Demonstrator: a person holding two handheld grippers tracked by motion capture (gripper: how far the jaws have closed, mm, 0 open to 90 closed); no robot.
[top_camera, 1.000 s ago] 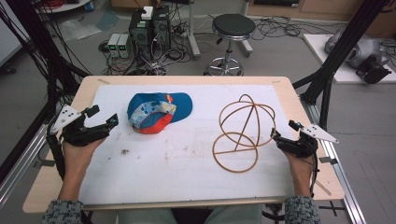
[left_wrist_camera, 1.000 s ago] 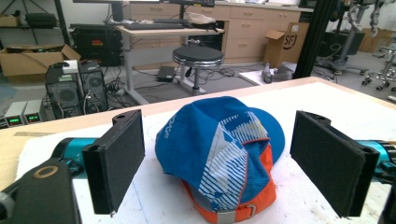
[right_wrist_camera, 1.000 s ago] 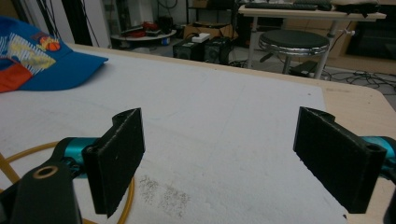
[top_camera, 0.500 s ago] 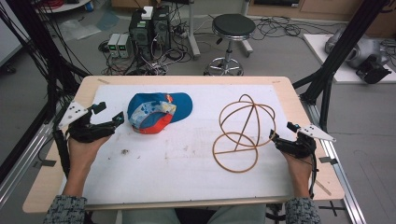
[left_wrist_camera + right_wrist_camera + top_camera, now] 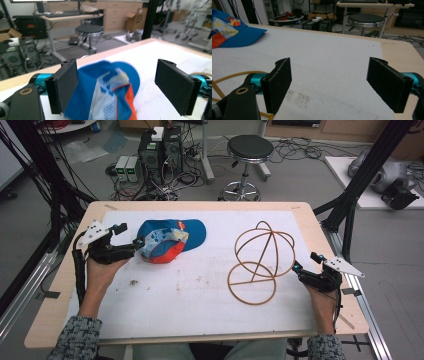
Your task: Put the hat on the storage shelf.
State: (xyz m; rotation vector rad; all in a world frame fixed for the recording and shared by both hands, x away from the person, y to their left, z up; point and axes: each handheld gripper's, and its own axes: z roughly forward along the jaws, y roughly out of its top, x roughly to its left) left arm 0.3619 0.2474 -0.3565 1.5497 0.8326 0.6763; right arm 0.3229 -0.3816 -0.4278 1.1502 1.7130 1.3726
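The left claw (image 5: 134,245) is released, its jaws spread wide, with the blue cap (image 5: 170,239) lying on the table (image 5: 200,320) just ahead of its tips. The right claw (image 5: 296,269) is likewise released, its jaws wide apart, close beside the wire frame (image 5: 260,265).

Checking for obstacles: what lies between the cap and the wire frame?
Bare white table cover in the high view; nothing lies between the cap and the wire frame.
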